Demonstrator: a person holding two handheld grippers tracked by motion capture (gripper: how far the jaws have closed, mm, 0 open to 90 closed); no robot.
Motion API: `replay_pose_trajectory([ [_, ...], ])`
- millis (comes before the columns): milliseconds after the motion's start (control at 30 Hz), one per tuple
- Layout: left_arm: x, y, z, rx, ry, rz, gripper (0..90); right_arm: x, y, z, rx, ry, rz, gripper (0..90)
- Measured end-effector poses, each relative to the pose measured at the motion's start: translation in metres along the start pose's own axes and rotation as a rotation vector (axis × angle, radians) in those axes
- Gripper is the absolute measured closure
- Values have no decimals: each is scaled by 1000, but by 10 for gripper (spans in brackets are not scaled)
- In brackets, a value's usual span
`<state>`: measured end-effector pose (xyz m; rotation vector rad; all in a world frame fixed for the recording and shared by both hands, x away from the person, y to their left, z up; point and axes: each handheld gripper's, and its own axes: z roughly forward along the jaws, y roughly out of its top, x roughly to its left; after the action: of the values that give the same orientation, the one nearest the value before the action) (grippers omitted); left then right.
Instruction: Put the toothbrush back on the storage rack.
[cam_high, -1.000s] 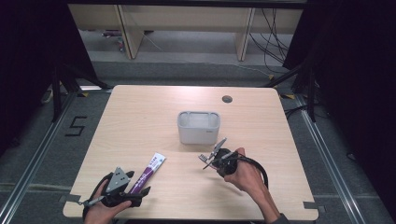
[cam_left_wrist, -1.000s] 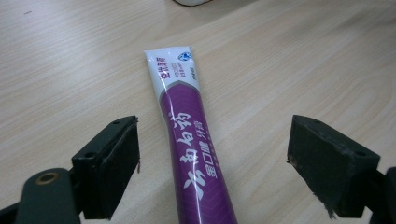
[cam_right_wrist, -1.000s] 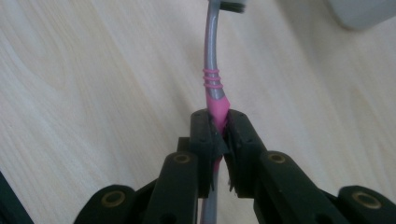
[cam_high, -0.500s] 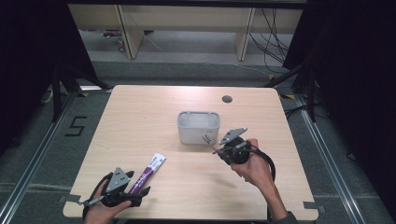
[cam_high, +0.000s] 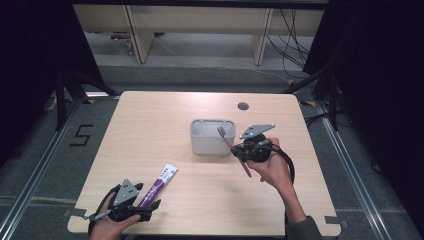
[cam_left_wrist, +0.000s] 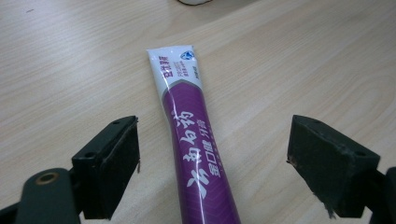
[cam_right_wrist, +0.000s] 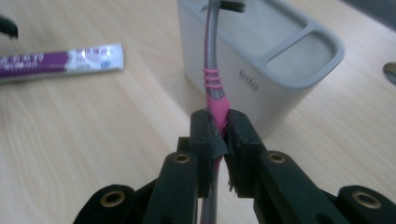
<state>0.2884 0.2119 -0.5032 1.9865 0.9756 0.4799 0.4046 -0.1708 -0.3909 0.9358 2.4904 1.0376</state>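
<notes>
Right gripper (cam_right_wrist: 218, 128): clamped on the pink handle of the toothbrush (cam_high: 233, 146), held above the tabletop's right half.
Toothbrush: bristle end up, over the near right rim of the grey holder (cam_high: 202, 145).
Holder: mid-tabletop.
Left gripper (cam_left_wrist: 215, 154): jaws apart, astride the purple toothpaste tube (cam_left_wrist: 194, 135) near the tabletop's (cam_high: 165, 115) front left corner.
</notes>
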Motion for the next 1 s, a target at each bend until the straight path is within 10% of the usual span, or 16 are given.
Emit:
replay_pose_trajectory([
  [1000, 0, 0, 0, -2, -2, -3, 164, -31, 46, -3, -254, 27, 113, 823],
])
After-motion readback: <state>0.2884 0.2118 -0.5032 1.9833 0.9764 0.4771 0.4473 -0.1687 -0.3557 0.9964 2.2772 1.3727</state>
